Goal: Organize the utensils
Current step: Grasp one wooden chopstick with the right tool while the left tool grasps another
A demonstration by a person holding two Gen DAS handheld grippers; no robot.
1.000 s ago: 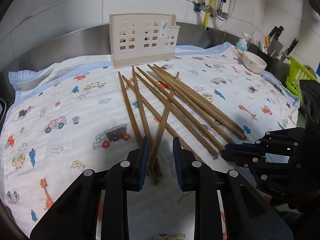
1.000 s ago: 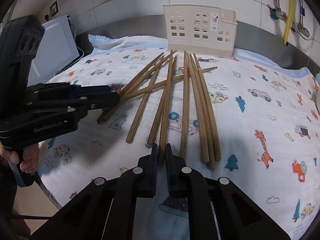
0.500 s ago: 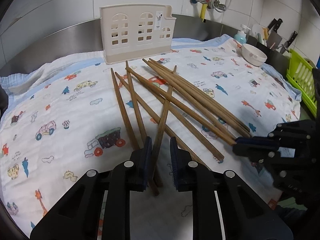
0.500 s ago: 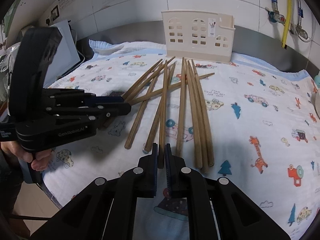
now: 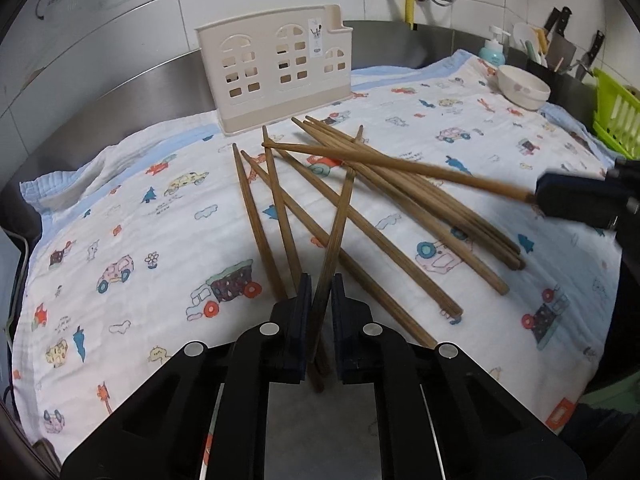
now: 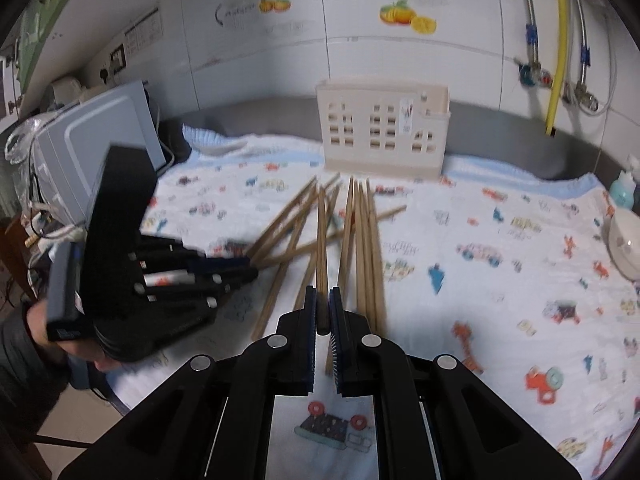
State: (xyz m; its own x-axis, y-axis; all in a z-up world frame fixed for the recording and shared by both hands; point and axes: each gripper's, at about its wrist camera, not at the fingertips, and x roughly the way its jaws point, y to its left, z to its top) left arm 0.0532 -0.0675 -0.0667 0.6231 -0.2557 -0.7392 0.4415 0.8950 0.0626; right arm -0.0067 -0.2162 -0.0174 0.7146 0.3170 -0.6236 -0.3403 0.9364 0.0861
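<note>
On the desk, a cartoon-print cloth (image 5: 132, 216) is spread, and a loose pile of wooden chopsticks (image 5: 384, 216) is scattered across its middle, just in front of a cream utensil holder (image 5: 276, 68) standing upright by the steel back wall. One chopstick (image 5: 334, 240) is caught between the fingers of the left gripper (image 5: 319, 300), which are closing on its near end while it is angled up off the cloth. Another chopstick (image 6: 321, 240) is pinched by the fully closed right gripper (image 6: 322, 312) and is raised above the pile. A white bowl (image 5: 522, 88) is seen at the cloth's far right.
</note>
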